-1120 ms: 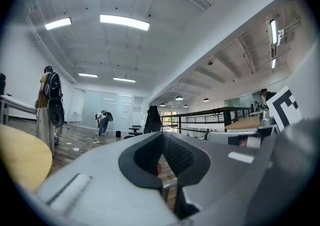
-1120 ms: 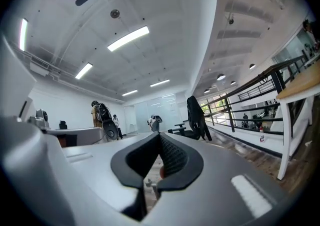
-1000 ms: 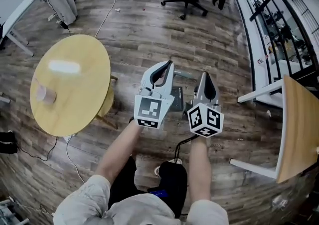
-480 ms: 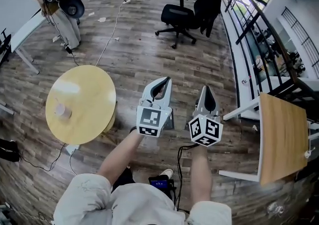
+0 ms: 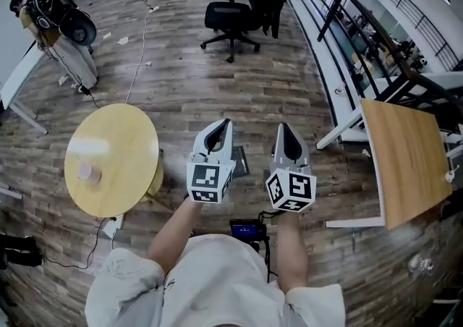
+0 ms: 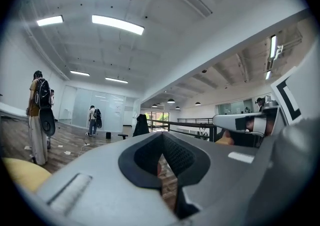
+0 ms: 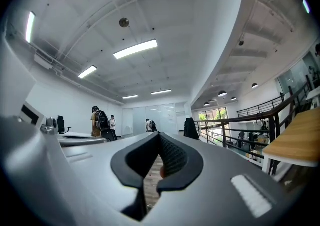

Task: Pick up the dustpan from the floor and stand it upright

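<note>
Both left gripper (image 5: 226, 125) and right gripper (image 5: 283, 129): smooth grey shells, jaws together.

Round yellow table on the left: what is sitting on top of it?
On the round yellow wooden table stands one small pink cup-like object; what is inside it cannot be told from here. Nothing else shows on the top. The tabletop hides most of what lies beneath it.

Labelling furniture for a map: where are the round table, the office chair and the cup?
round table (image 5: 121, 141): head view, bare top.
office chair (image 5: 224, 15): head view, seat.
cup (image 5: 86, 171): head view, its top.
</note>
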The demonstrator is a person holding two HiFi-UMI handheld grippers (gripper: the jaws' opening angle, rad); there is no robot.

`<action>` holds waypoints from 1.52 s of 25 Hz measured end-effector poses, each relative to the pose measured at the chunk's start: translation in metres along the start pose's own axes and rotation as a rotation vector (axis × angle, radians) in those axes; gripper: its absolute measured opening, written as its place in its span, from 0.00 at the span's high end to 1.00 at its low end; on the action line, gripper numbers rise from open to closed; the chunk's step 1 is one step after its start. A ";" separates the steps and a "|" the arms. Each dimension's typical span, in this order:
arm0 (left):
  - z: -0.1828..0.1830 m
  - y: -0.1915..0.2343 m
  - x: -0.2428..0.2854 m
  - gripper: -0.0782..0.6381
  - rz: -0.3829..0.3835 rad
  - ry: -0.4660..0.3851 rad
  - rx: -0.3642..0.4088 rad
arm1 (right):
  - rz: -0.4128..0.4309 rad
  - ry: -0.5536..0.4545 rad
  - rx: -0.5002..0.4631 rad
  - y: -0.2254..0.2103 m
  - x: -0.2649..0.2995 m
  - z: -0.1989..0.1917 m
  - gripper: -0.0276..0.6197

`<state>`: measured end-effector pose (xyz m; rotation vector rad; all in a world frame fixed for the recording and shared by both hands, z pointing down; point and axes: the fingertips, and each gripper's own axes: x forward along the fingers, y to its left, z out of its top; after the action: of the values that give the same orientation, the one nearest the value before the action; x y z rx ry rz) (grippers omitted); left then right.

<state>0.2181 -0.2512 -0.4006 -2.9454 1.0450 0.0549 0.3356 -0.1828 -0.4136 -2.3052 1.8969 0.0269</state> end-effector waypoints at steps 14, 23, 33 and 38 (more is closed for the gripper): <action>-0.004 0.017 -0.052 0.87 0.028 -0.025 0.068 | -0.017 -0.021 -0.007 0.028 -0.042 -0.011 0.95; -0.001 0.063 -0.078 0.87 0.062 -0.016 0.083 | 0.013 -0.013 -0.030 0.079 -0.023 -0.017 0.95; -0.010 0.075 -0.101 0.87 0.084 -0.008 0.062 | 0.022 -0.002 -0.051 0.100 -0.031 -0.028 0.95; 0.001 0.068 -0.096 0.87 0.081 -0.009 0.053 | 0.018 0.009 -0.043 0.091 -0.031 -0.020 0.95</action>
<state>0.1009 -0.2437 -0.3984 -2.8525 1.1454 0.0414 0.2394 -0.1720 -0.4003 -2.3198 1.9398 0.0607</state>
